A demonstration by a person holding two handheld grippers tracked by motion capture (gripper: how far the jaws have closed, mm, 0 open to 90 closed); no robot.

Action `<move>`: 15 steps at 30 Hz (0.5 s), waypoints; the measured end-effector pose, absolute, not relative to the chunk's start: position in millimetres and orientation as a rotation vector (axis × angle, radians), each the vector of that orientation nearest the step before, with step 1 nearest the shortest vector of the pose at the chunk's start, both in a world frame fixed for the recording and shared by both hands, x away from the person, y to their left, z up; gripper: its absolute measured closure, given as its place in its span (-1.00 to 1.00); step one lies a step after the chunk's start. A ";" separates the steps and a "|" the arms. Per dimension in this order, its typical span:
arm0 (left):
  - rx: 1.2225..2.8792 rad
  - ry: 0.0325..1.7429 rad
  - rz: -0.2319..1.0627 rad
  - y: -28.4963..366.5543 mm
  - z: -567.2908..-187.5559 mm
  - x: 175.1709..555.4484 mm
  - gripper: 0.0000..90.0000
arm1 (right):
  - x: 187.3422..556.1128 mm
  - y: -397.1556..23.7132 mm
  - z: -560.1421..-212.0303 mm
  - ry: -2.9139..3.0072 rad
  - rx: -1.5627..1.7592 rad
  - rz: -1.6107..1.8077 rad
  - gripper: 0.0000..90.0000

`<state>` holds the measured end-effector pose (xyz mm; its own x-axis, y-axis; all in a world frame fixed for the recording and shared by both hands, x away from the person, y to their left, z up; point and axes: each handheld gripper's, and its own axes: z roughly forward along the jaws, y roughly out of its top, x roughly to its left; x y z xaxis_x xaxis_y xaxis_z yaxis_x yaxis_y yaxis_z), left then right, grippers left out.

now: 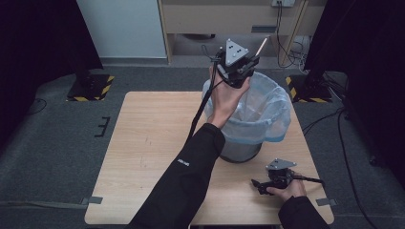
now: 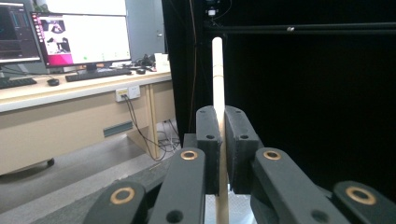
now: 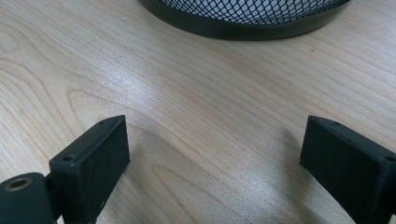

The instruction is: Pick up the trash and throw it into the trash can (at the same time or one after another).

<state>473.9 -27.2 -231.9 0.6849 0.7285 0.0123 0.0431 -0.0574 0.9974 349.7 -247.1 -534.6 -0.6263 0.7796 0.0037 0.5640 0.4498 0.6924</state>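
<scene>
Over the worktop's lined bin (image 1: 267, 114), my left claw (image 1: 248, 63) clamps a wooden stick (image 2: 217, 84), ready, I judge, for release; right claw (image 3: 212, 163) rests apart.

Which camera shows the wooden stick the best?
The left gripper view: the wooden stick stands big and close, pinched between the left gripper's jaws. In the high view the stick is just a tiny sliver poking up past that gripper above the bin. The right gripper view looks at the table instead.
</scene>
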 end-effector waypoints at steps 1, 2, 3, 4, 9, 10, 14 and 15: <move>1.546 0.658 0.631 -27.2 -231.9 473.9 0.87 | 349.7 -247.1 -534.6 2.390 1.148 0.964 -0.82; 1.537 0.645 0.615 -27.6 -232.8 478.9 0.74 | 349.7 -247.2 -534.5 2.391 1.146 0.963 -0.82; 1.537 0.645 0.615 -27.6 -232.8 478.9 0.59 | 349.7 -247.2 -534.5 2.391 1.146 0.963 -0.82; 1.525 0.617 0.625 -27.2 -234.0 481.3 0.59 | 349.7 -247.2 -534.5 2.391 1.145 0.963 -0.82; 1.534 0.597 0.636 -20.3 -234.2 479.1 0.27 | 348.7 -247.4 -534.7 2.398 1.142 0.970 -0.82; 1.539 0.595 0.633 -16.0 -232.6 476.0 0.25 | 348.7 -247.2 -534.7 2.396 1.144 0.971 -0.82; 1.544 0.590 0.623 -4.9 -228.5 466.4 0.15 | 349.0 -247.4 -534.6 2.399 1.139 0.969 -0.82; 1.549 0.592 0.627 -0.7 -227.6 462.3 0.11 | 349.1 -247.4 -534.6 2.399 1.138 0.968 -0.82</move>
